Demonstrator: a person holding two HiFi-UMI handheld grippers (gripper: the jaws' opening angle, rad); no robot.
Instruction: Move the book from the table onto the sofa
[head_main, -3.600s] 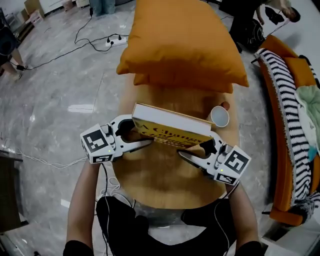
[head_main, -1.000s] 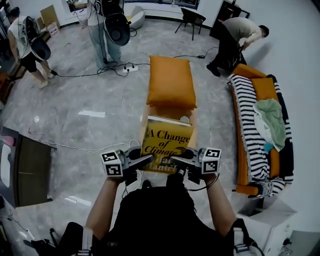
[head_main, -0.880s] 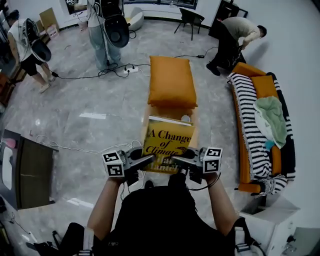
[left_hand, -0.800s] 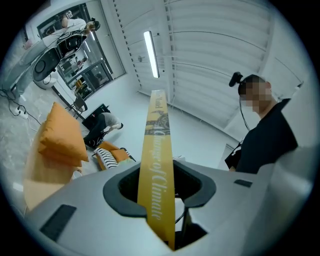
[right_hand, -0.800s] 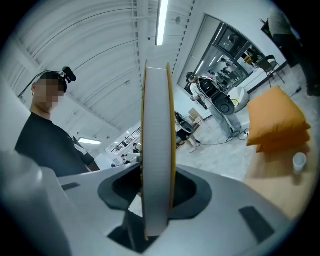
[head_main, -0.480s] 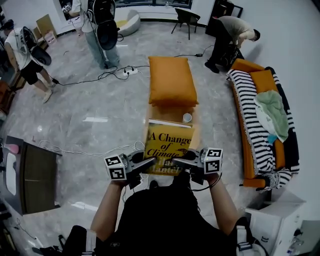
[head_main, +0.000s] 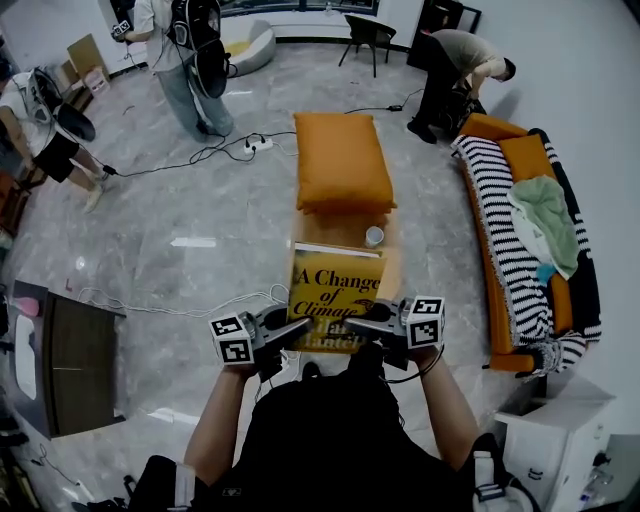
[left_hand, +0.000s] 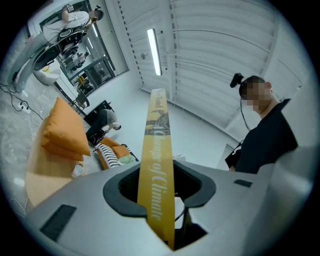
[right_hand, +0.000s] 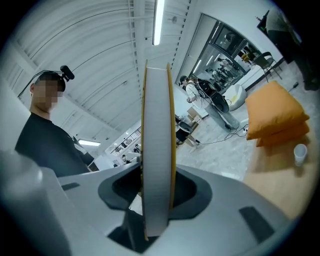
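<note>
Yellow hardback book (head_main: 335, 295), lifted clear of the light wooden oval table (head_main: 388, 262), is gripped from both sides with its front cover tilted up toward the head camera. Seconds earlier it was just above the tabletop with the person bent close over it. Now the person appears to stand back at the table's near end, with the book raised well above the wood. Over the last second the grip looks unchanged.

The left gripper (head_main: 288, 330) is clamped across the spine edge, and the right gripper (head_main: 362, 318) is clamped across the white page block. Each has its jaws closed on the book.

On this evidence the lift is done and the carry remains. The orange sofa draped with a black-and-white striped throw (head_main: 508, 250) lies well apart, to the right. Two stacked orange cushions (head_main: 340, 165) and a small white cup (head_main: 374, 236) sit on the far part of the table.

The cover reads "A Change of Climate", and "of Climate" also runs along the spine in the left gripper view. A line of lettering below the title is partly hidden by the jaws and cannot be made out.
</note>
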